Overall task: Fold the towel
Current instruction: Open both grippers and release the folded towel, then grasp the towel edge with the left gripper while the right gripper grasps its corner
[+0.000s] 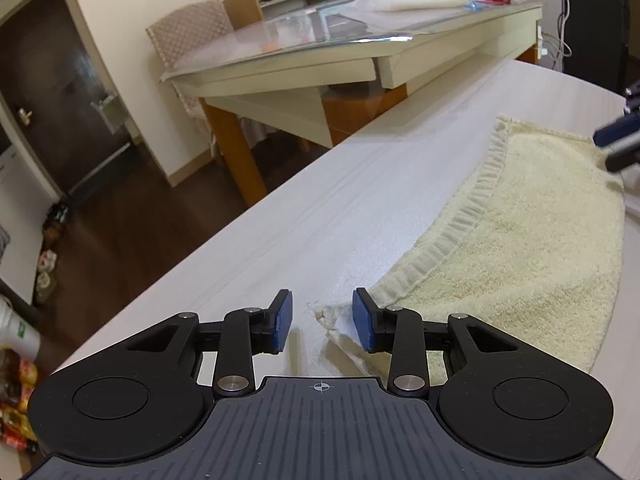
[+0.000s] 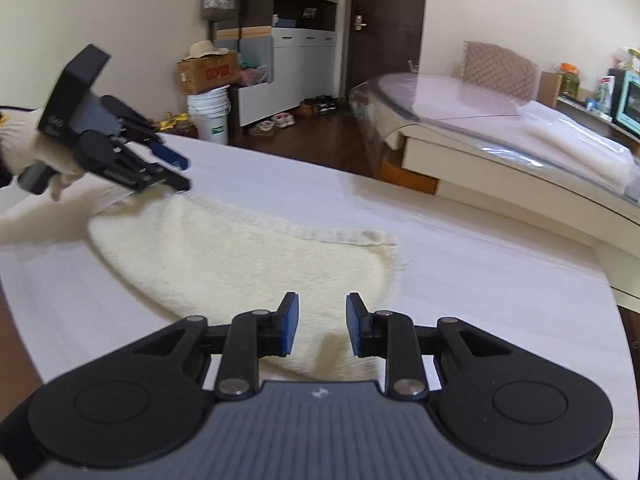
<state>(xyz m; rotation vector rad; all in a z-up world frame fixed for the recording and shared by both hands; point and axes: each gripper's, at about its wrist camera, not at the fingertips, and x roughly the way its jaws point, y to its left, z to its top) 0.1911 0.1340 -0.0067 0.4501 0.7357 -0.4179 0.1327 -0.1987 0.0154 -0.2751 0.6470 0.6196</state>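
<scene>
A cream terry towel (image 1: 520,220) lies flat on the white table (image 1: 320,208), its ribbed hem curving along the left side. My left gripper (image 1: 322,322) stands open low over the towel's near frayed corner (image 1: 330,316), which lies between the blue pads untouched. In the right wrist view the towel (image 2: 240,252) spreads across the middle. My right gripper (image 2: 322,324) is open above its near edge, nothing pinched. There the left gripper (image 2: 184,174), held by a white-gloved hand (image 2: 24,148), hovers over the towel's far left corner. The right gripper's blue tip (image 1: 616,140) shows at the far right edge.
A glass-topped table (image 1: 320,48) with a plastic bag and clutter stands close behind the white table, a padded chair (image 1: 188,32) at its end. The white table's left edge drops to dark floor (image 1: 120,232). A white bucket (image 2: 210,116) and cardboard box (image 2: 208,72) stand by the wall.
</scene>
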